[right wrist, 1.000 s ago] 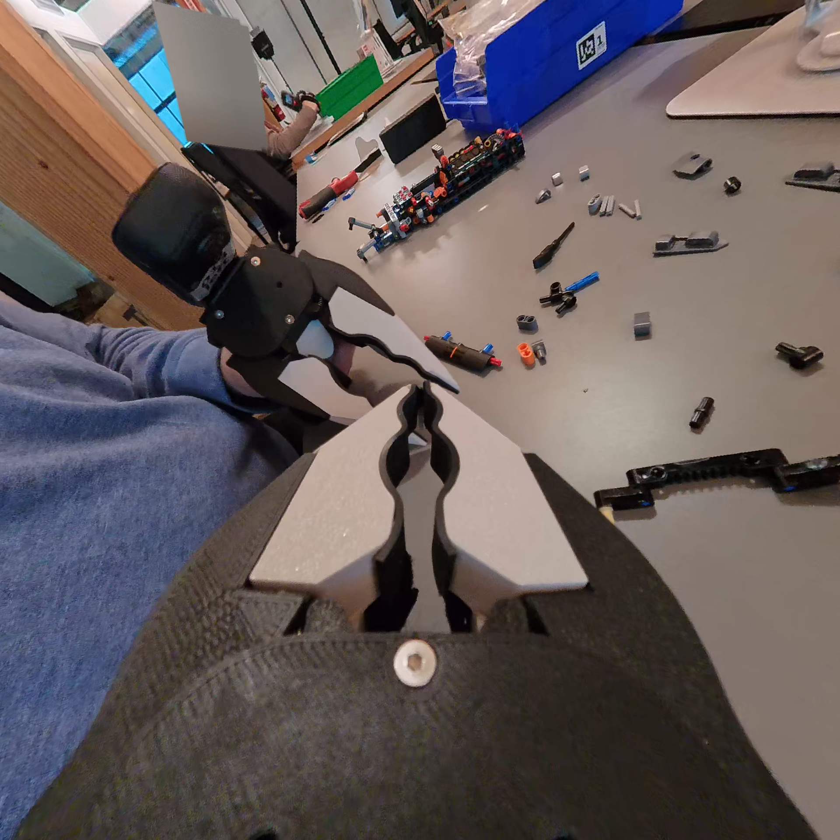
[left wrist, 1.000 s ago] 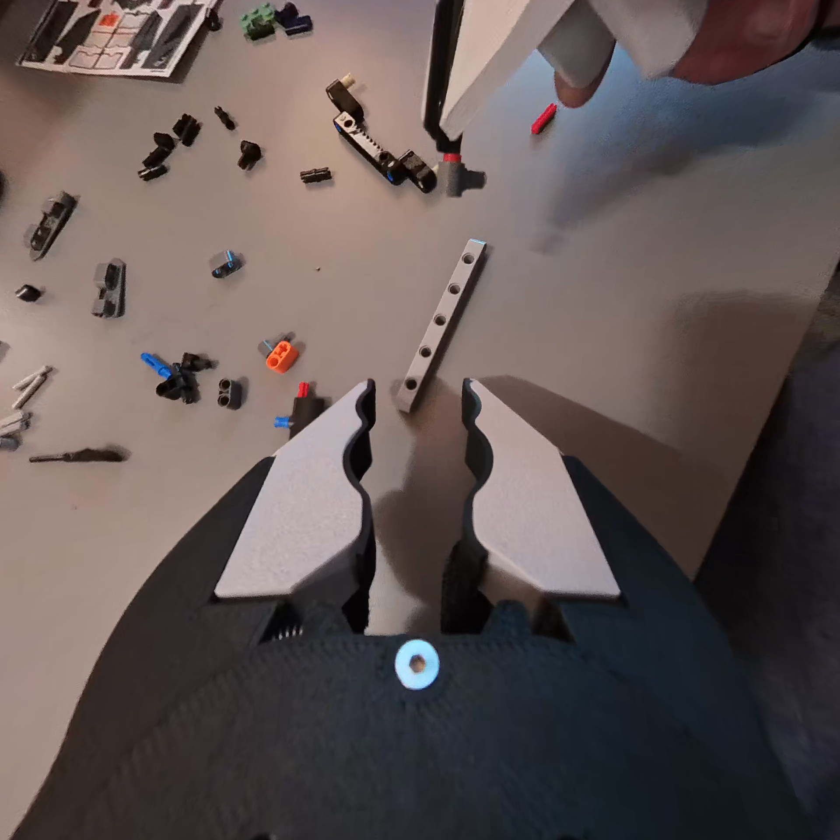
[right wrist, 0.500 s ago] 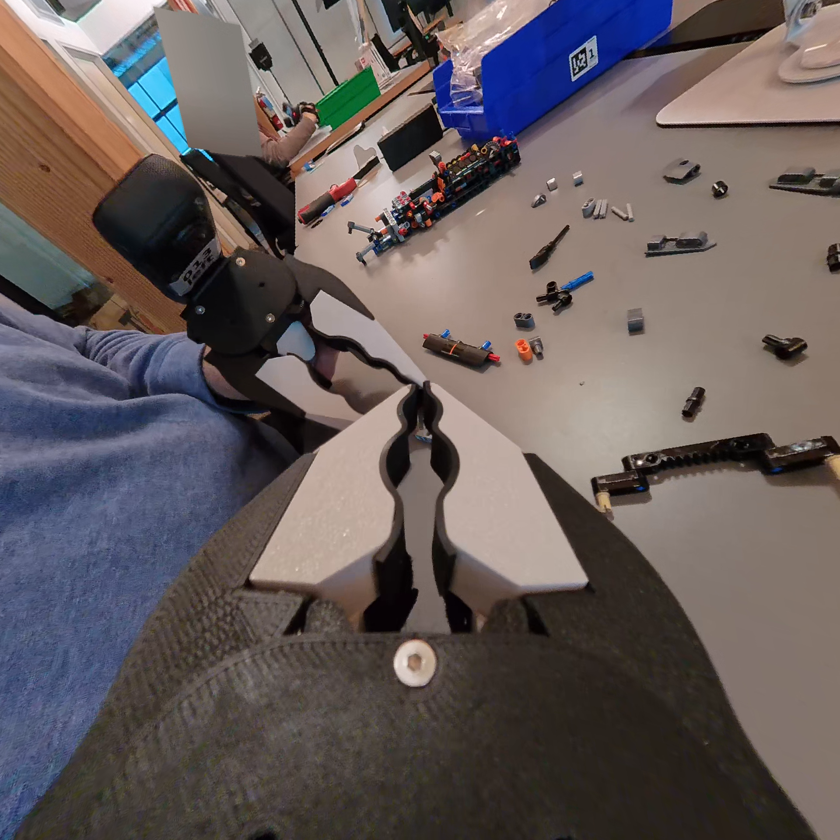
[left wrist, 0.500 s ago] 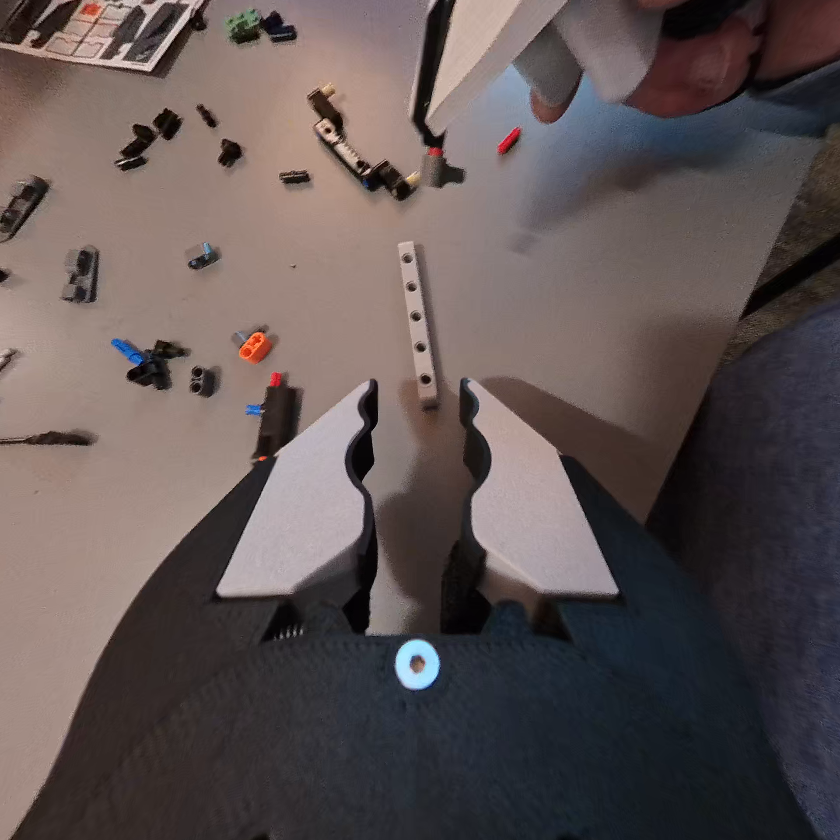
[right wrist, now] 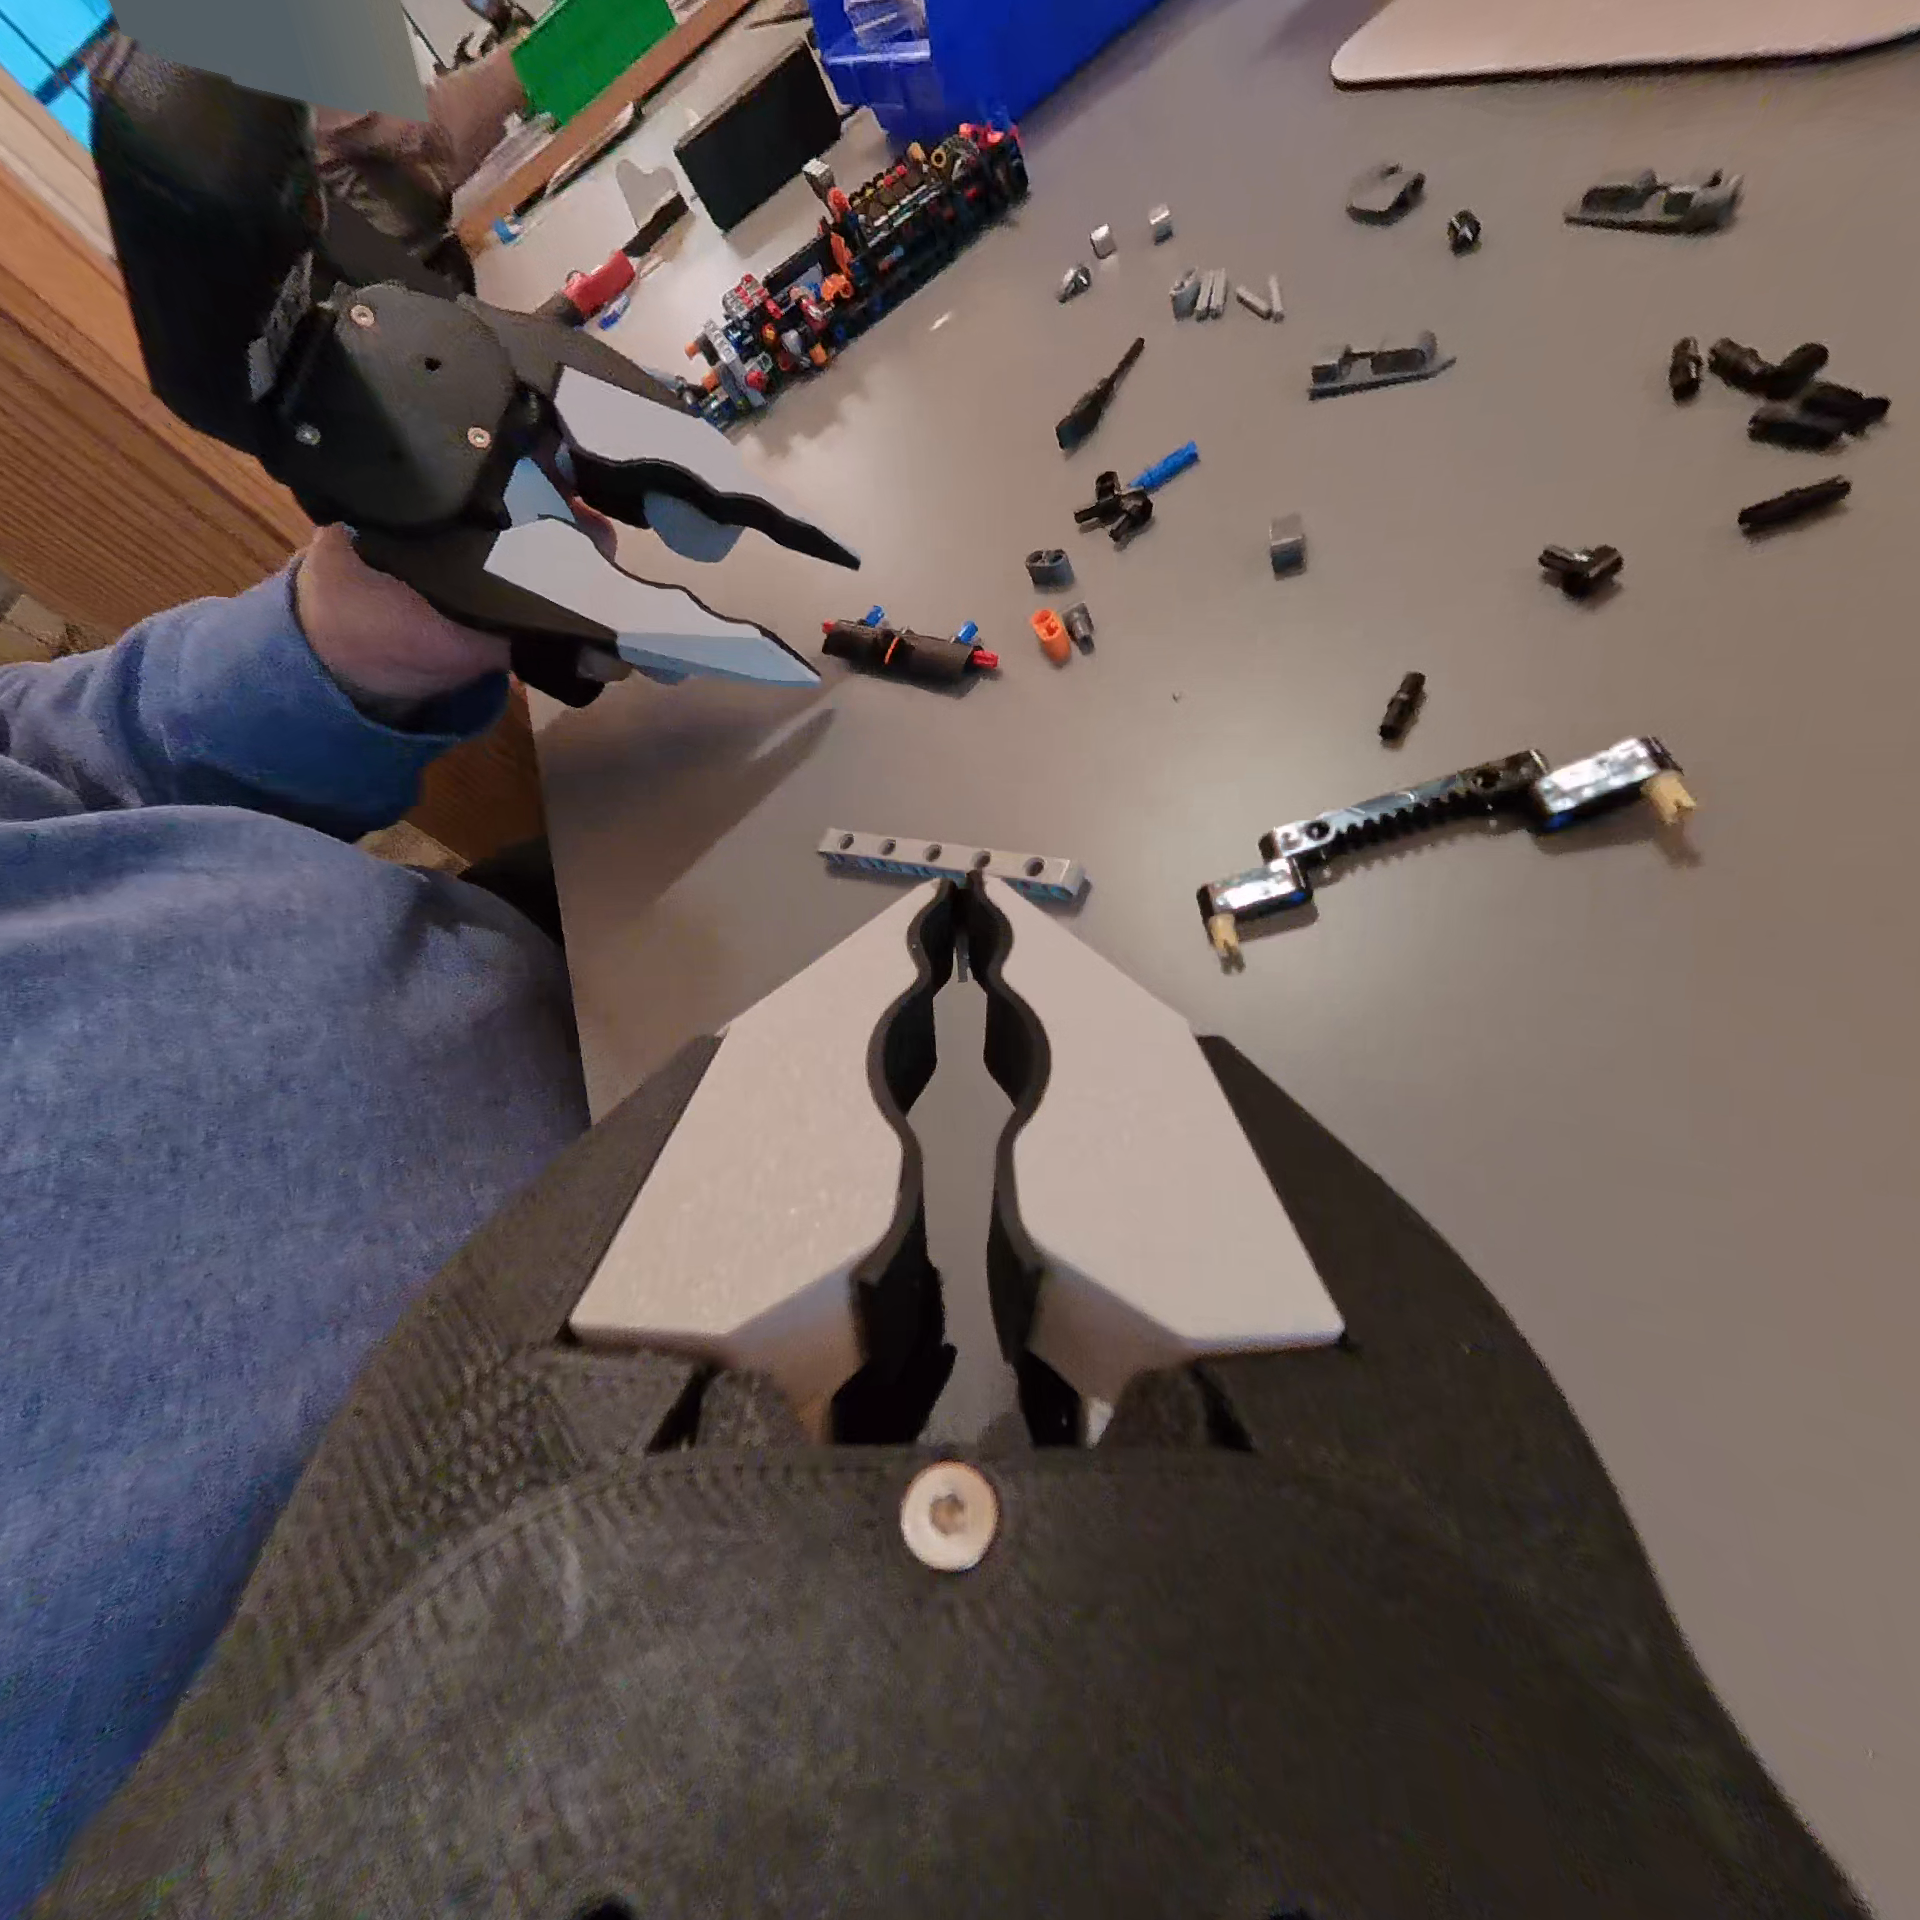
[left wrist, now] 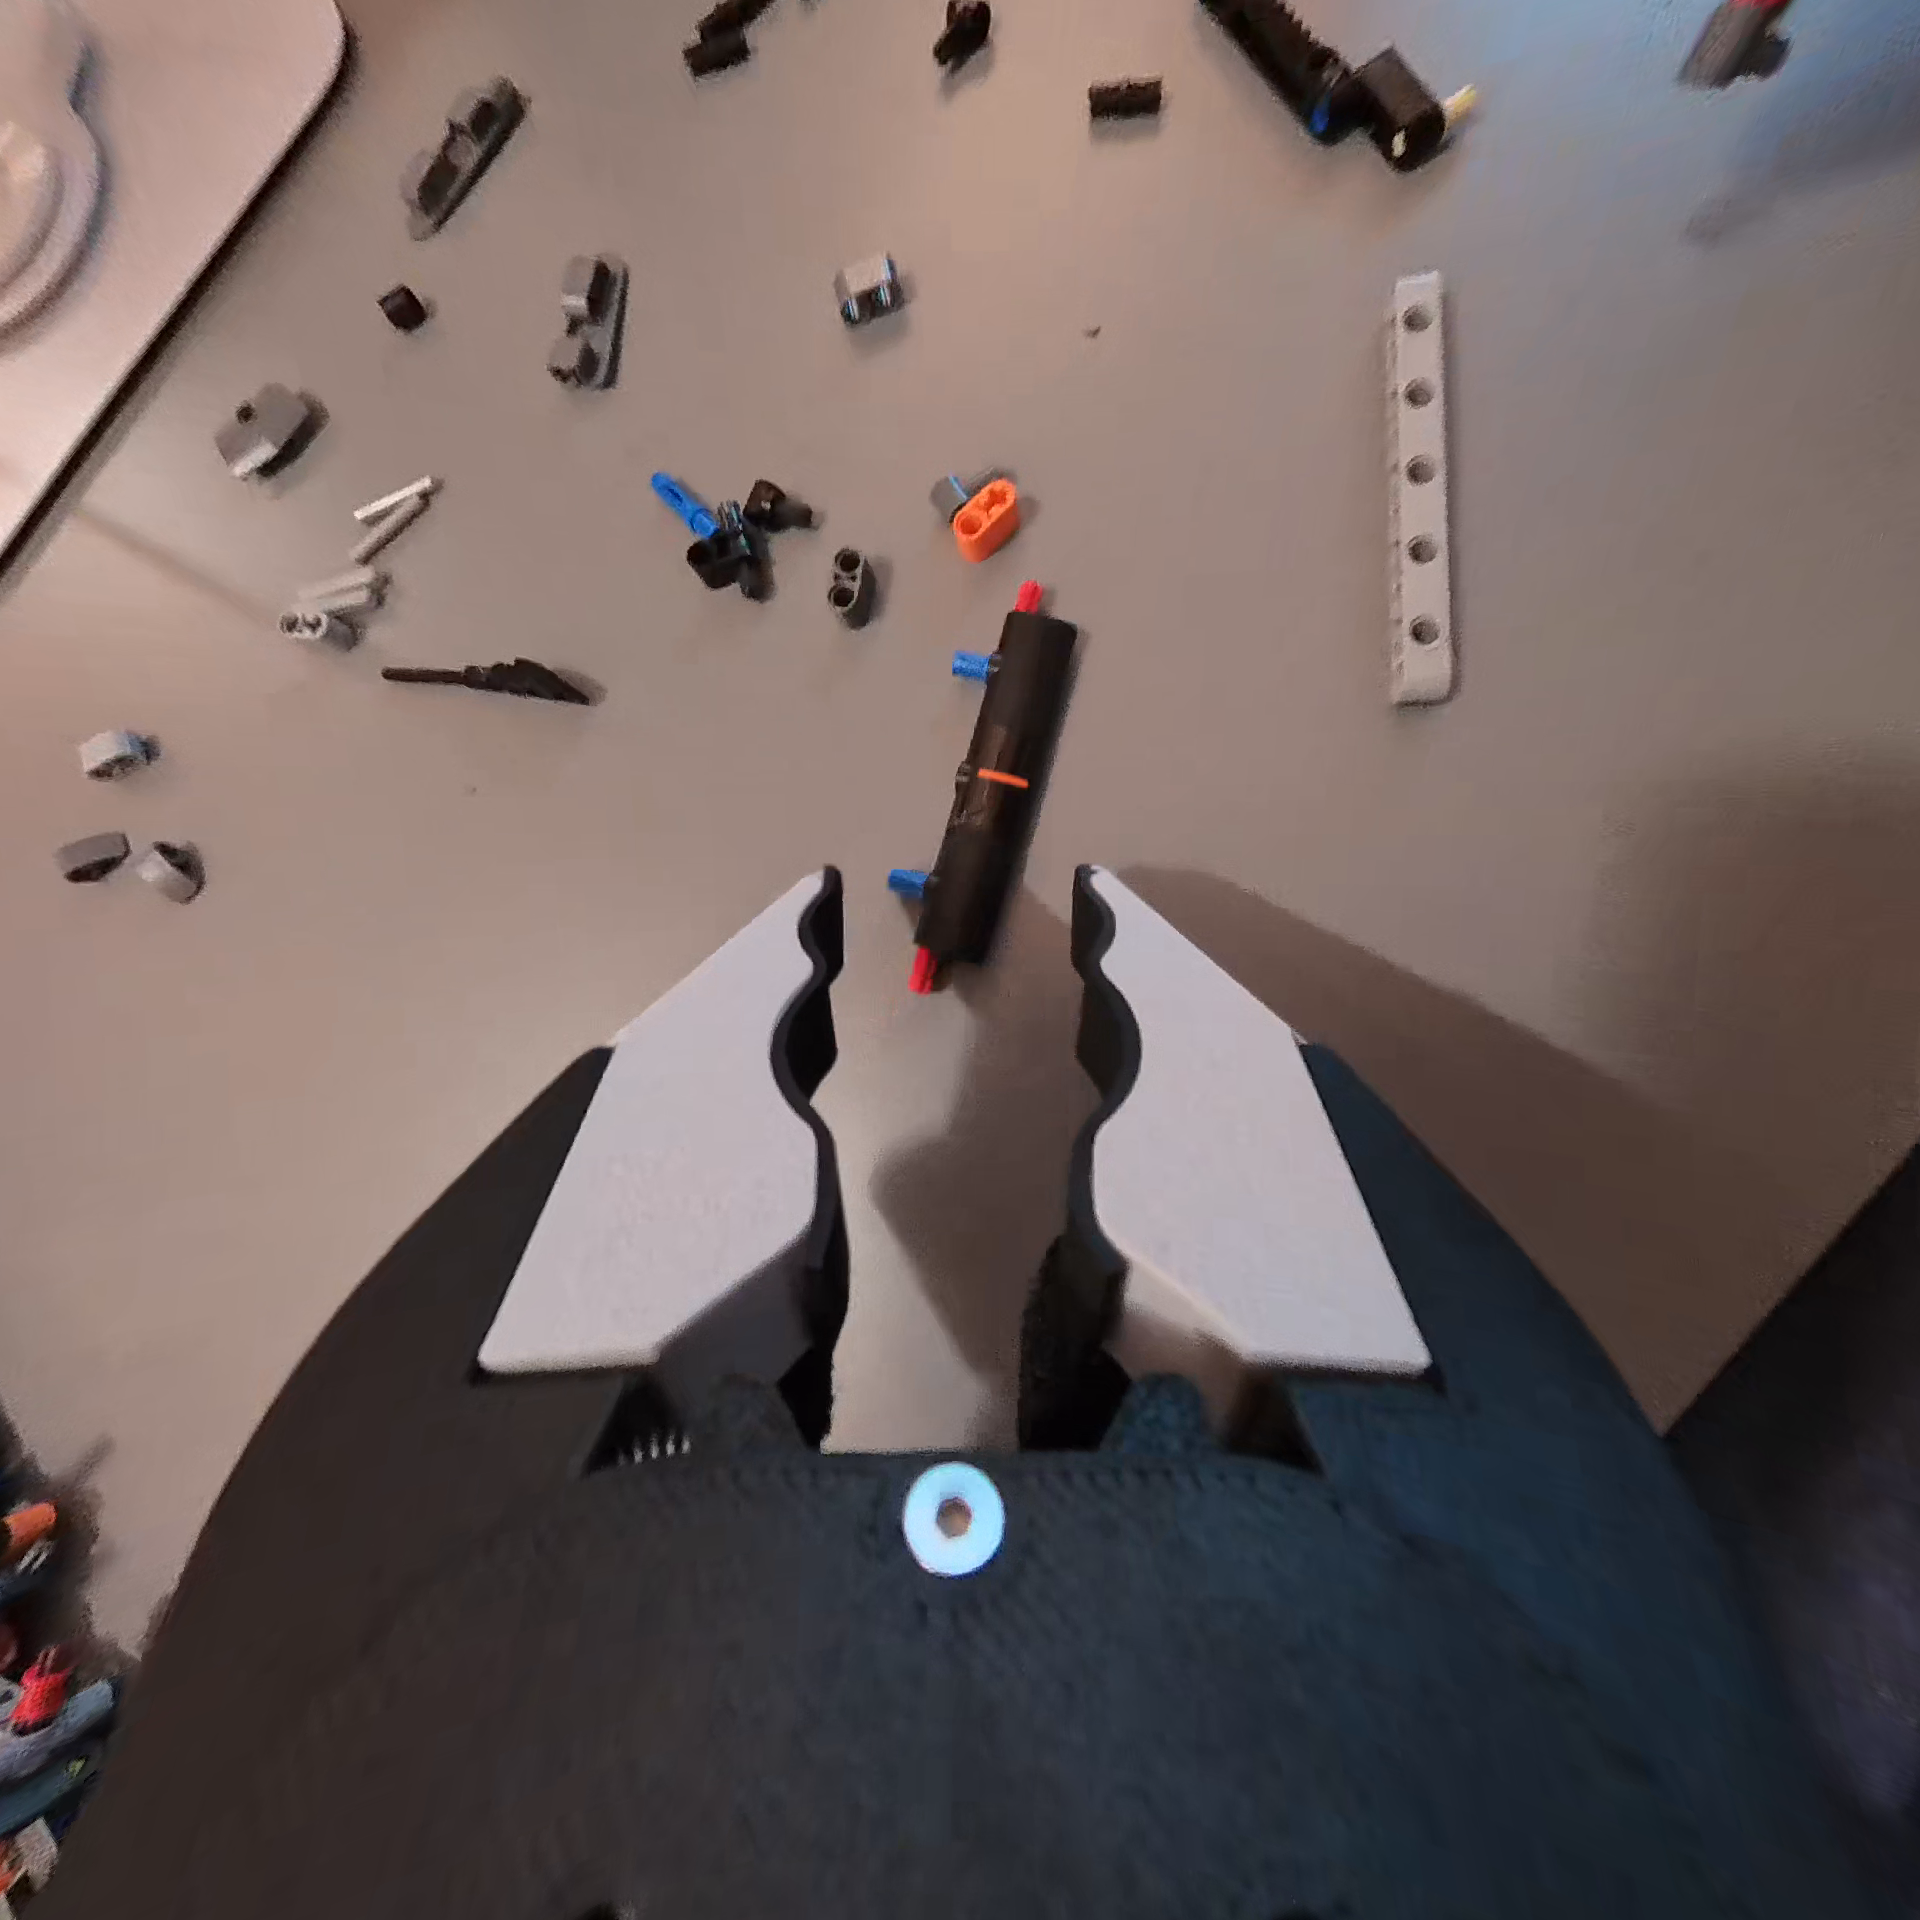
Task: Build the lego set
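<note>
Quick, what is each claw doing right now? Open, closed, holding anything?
Left claw: open, empty, lined up on the black cylinder piece.
Right claw: closed; nothing visible in it, above the grey holed beam.

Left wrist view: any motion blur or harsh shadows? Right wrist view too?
Left wrist view: edges smeared, black cylinder assembly fairly sharp, left gripper casts a dark shadow rightward. Right wrist view: sharper, glare on toothed rack piece, fisheye bends the table.

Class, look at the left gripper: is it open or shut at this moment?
Open. The left gripper has a wide gap between its fingers, and the black cylinder piece lies on the table just ahead of them, not gripped.
</note>
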